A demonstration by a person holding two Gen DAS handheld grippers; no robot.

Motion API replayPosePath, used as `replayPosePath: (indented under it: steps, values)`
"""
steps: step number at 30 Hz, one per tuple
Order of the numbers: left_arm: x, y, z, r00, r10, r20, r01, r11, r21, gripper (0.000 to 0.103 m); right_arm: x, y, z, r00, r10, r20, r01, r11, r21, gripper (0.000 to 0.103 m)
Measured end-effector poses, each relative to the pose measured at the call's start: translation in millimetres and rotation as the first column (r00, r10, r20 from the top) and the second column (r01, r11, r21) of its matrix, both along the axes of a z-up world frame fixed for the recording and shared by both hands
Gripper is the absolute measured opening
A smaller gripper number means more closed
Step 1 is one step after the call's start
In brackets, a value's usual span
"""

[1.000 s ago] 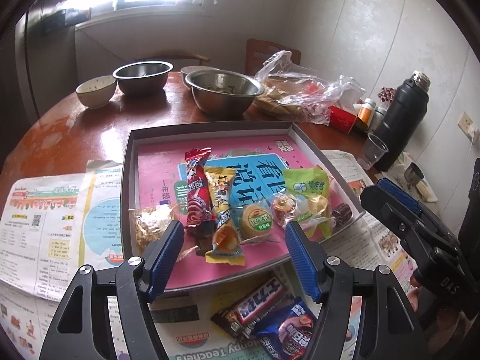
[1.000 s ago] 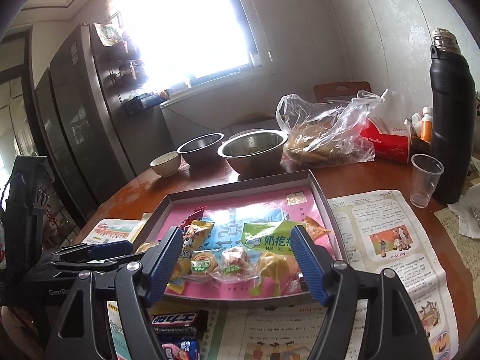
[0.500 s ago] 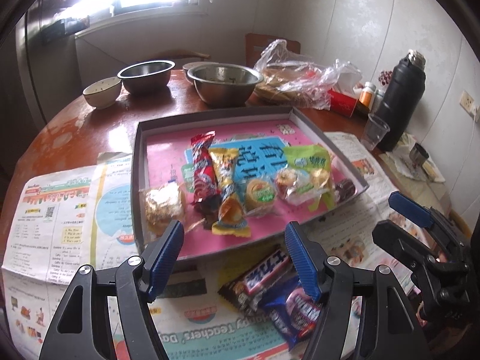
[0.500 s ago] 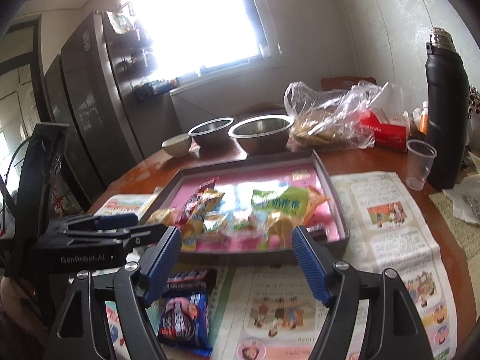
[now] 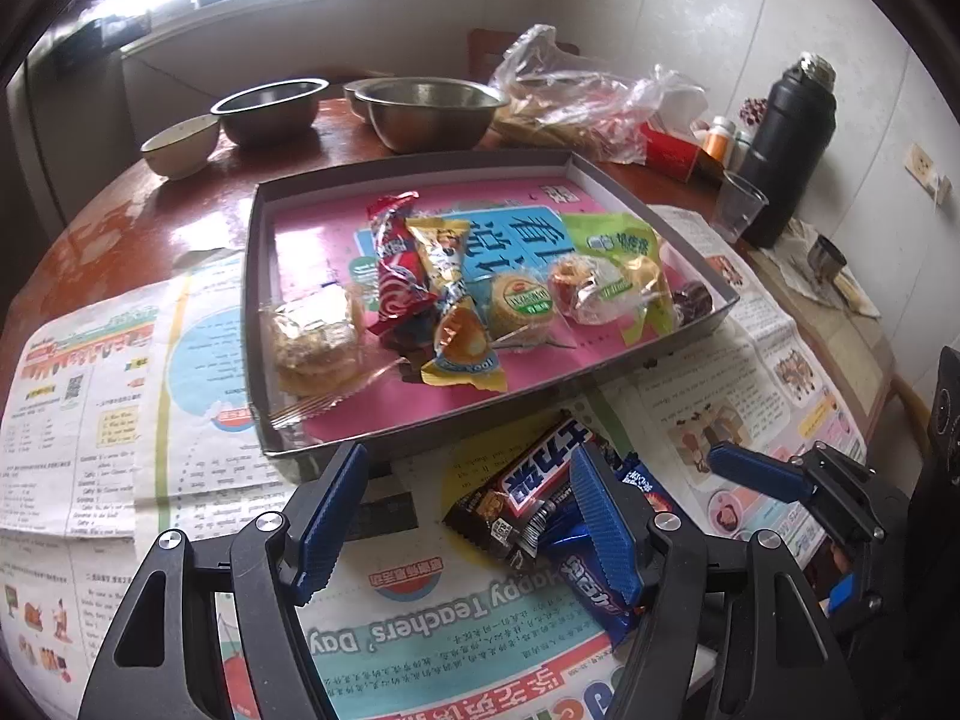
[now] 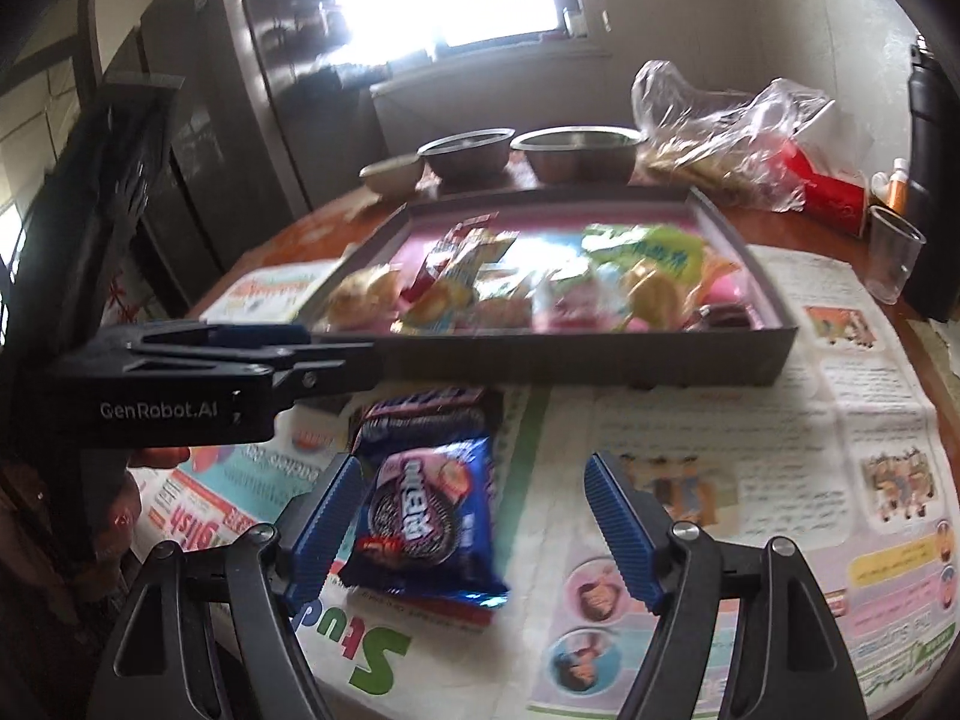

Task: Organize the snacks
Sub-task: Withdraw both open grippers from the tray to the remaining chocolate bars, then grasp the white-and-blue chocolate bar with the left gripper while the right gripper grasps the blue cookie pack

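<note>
Newspaper [image 5: 420, 648] covers the near part of a round wooden table [image 5: 150, 204], and on it both tools work just in front of a shallow grey tray [image 5: 606, 360]. Left gripper [image 5: 465, 516]: jaws apart, nothing between them, tilted down over the paper; its right-hand pad overlaps the chocolate bar [image 5: 528, 480] and the blue biscuit packet [image 5: 591, 585] in that view, but contact cannot be confirmed. Right gripper [image 6: 474, 516]: jaws apart, nothing clamped, also pitched downward, with the blue biscuit packet [image 6: 429, 516] lying flat between the pads, much closer to the left one and apart from the right one. In the right wrist view the left gripper [image 6: 336, 360] shows side-on, level with the tray's near wall; a hand [image 6: 120, 516] grips its handle below. Both loose snacks lie on the paper just outside the tray; the sorted ones, among them a red wrapper [image 5: 393, 258] and a green bag [image 5: 618, 252], sit in a row inside. Judgement: the step in hand is collecting the biscuit packet. To do it well, the right tool should centre on the packet, come low enough to catch its edges rather than skid over the glossy film, and close gently, since biscuits crush. The chocolate bar touches the packet's far end and may drag along. Steel bowls [image 5: 432, 108] and a black flask [image 5: 786, 138] stand well clear.
</note>
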State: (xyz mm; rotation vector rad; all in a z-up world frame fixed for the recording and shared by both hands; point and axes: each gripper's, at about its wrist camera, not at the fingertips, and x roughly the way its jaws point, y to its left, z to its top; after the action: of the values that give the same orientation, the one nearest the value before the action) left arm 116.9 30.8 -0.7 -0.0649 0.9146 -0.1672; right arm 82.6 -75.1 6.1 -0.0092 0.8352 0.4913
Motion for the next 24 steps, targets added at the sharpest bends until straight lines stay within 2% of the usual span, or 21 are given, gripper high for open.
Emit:
replayPosePath:
  steps: [6,12,15,17,19,24]
  values:
    - [3,-6,-10,0.999,-0.048,-0.009,0.048,0.998,0.029,0.072,-5,22,-9,0.999,0.050,-0.007,-0.050,0.997,-0.062,0.076]
    - [5,-12,-16,0.995,-0.098,-0.009,0.098,0.995,0.034,0.072,-3,28,-19,0.998,0.056,-0.010,-0.056,0.992,-0.114,0.076]
    - [8,-15,-19,0.993,-0.119,-0.013,0.119,0.993,0.026,0.072,-1,26,-24,0.998,0.055,-0.011,-0.056,0.989,-0.137,0.072]
    - [9,-18,-22,0.991,-0.134,-0.015,0.134,0.991,0.024,0.072,-1,23,-24,0.998,0.058,-0.003,-0.057,0.989,-0.135,0.064]
    - [10,-20,-24,0.989,-0.147,-0.011,0.147,0.989,0.013,0.072,-2,20,-23,0.998,0.063,0.007,-0.062,0.988,-0.143,0.061]
    - [13,-22,-32,0.985,-0.174,-0.019,0.173,0.985,-0.020,0.072,-2,10,-23,0.998,0.064,0.013,-0.061,0.987,-0.149,0.060]
